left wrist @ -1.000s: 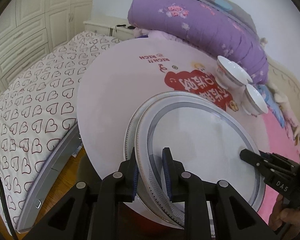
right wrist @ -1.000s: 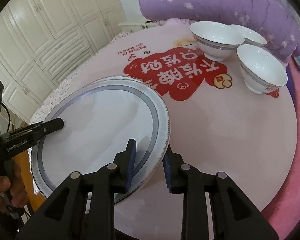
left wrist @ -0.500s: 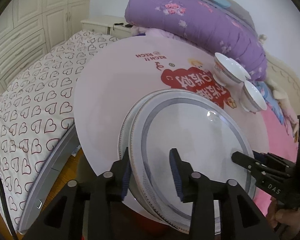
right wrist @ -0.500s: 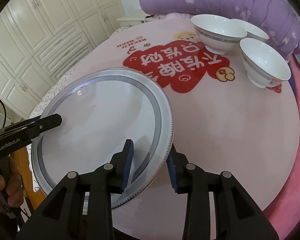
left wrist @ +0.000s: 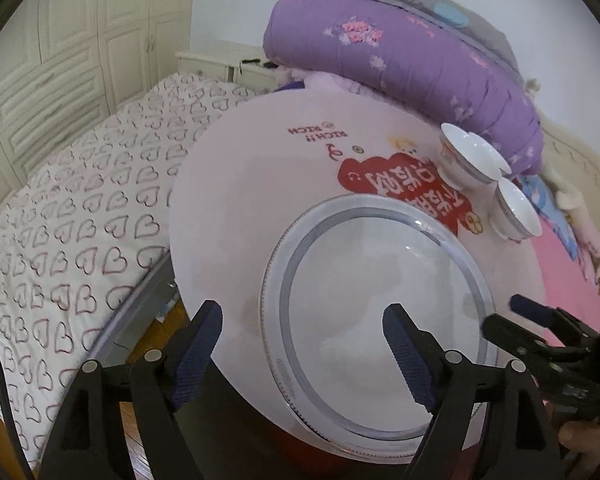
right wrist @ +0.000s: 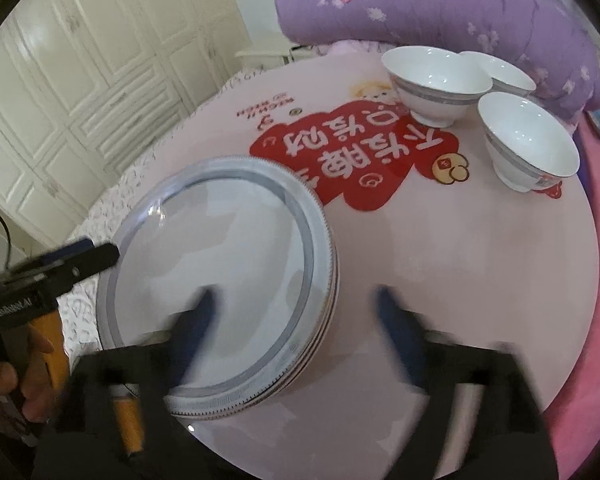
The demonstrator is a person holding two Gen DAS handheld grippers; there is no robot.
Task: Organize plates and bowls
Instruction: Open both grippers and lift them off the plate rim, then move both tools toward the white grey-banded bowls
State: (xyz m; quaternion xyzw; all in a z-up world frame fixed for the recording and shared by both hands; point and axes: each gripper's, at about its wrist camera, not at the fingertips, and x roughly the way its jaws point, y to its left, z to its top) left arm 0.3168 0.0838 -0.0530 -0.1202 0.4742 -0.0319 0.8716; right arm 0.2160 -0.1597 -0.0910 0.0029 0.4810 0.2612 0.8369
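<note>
plates [right wrist: 220, 264] stacked on table [right wrist: 440, 280] | bowls [right wrist: 436, 84] behind, right

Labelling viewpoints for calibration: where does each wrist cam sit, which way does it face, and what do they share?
Left wrist: rides the left gripper, angled down over the near left rim of the stack of grey-rimmed white plates on the round pink table; own black fingers, jaws opening clear of the plates; right gripper enters at right.
Right wrist: rides the right gripper, angled down over the stack's near right rim; own fingers blurred, jaws opening; left gripper and a hand at left.
Shared: plates, table, white bowls, purple quilt.
</note>
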